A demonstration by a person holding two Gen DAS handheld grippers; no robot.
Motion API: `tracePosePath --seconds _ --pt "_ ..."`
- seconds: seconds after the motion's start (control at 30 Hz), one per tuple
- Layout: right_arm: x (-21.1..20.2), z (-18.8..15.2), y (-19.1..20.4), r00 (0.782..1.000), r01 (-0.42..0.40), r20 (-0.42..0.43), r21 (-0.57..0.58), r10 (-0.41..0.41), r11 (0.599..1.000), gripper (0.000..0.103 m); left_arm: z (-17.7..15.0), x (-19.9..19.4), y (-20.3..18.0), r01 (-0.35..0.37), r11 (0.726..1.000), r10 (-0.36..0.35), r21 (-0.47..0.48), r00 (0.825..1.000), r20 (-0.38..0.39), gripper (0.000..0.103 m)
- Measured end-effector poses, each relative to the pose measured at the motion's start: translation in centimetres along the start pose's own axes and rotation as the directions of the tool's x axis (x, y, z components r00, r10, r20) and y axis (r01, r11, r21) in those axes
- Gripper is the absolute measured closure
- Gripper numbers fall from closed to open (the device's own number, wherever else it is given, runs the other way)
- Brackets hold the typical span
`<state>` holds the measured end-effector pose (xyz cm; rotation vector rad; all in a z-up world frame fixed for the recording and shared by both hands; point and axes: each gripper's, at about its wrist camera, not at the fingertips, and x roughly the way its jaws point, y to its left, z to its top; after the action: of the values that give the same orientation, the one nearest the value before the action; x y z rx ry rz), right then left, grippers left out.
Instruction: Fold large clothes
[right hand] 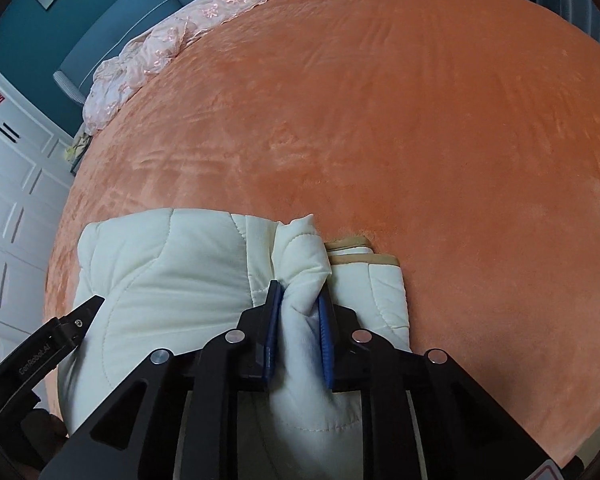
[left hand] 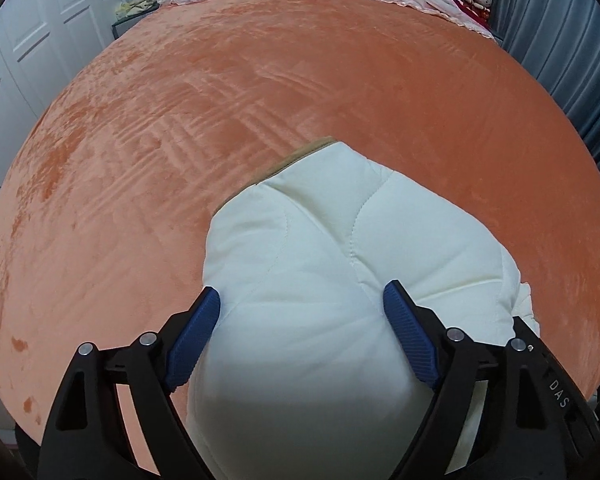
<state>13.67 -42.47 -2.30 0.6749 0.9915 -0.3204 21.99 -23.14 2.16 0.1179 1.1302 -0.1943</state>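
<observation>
a cream quilted garment, already doubled into a thick bundle, lies on the near part of an orange plush bed cover, well short of the pink embroidered bedding heaped at the cover's far end. the right gripper is clamped on a raised ridge of the garment's padding, its blue pads pinching the fabric into a narrow pleat, apparently to keep the top layer from sliding off the tan-trimmed edge folded beneath it. the left gripper stands wide, straddling the puffy end of the same garment; its left pad rests against the fabric and the right one dents it, but whether this is a real squeeze or a loose bracket cannot be told. the wide stance suits the bulk of the padding, likely steadying or pressing the bundle flat. the fold looks well advanced, with tidying left.
</observation>
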Motion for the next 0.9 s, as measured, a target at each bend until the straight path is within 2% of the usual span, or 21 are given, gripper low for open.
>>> tracePosePath --seconds 0.2,0.67,0.9 --pt "1.1 -0.2 0.4 1.0 0.009 0.024 -0.047 -0.008 0.999 0.086 -0.5 2.4 0.5 -0.002 0.999 0.002 -0.043 1.0 0.002 0.012" --pt "2.1 -0.3 -0.2 0.997 -0.037 0.065 -0.04 0.039 0.999 0.085 -0.9 4.0 -0.5 -0.074 0.997 0.076 -0.025 0.996 0.049 0.011" --pt "2.0 -0.8 -0.1 0.995 -0.026 0.097 -0.049 0.03 0.998 0.086 -1.1 4.2 -0.6 -0.092 0.996 0.093 -0.022 0.993 0.071 0.01"
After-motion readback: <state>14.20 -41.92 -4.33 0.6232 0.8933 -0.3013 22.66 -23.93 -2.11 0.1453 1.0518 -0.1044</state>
